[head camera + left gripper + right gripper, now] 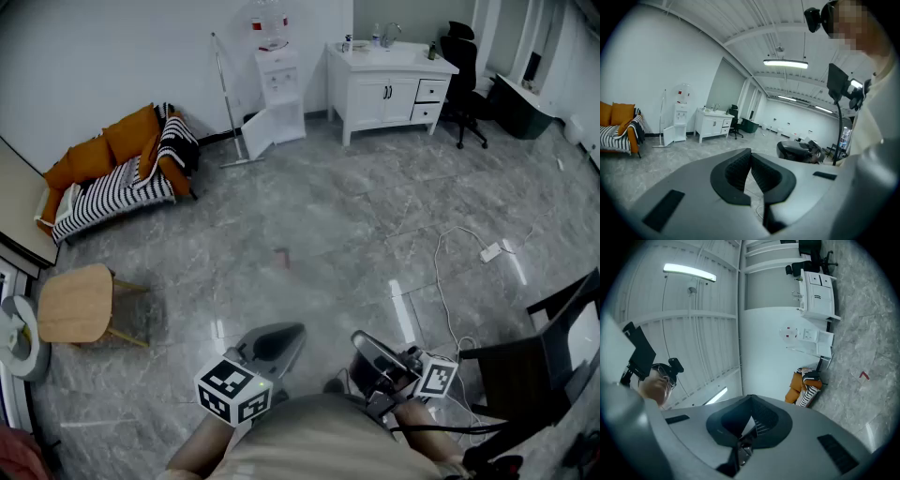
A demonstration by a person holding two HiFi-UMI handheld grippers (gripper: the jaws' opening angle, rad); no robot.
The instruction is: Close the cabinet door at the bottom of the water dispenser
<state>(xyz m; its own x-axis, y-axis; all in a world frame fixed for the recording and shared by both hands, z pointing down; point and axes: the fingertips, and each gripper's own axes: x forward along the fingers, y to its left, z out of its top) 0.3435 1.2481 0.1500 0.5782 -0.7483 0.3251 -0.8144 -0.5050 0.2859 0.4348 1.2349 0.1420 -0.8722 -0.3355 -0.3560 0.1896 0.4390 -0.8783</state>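
Observation:
The white water dispenser stands against the far wall, and its bottom cabinet door hangs open toward the left. It also shows far off in the left gripper view, dispenser with door, and turned sideways as the dispenser in the right gripper view. Both grippers are held close to the person's body, several metres from it. My left gripper is shut and holds nothing, its tips meeting. My right gripper points upward, its jaws closed together and empty.
An orange sofa with a striped blanket sits at the left. A mop leans by the dispenser, and a white sink cabinet and office chair are to its right. A wooden stool, a floor cable and a dark chair are nearer.

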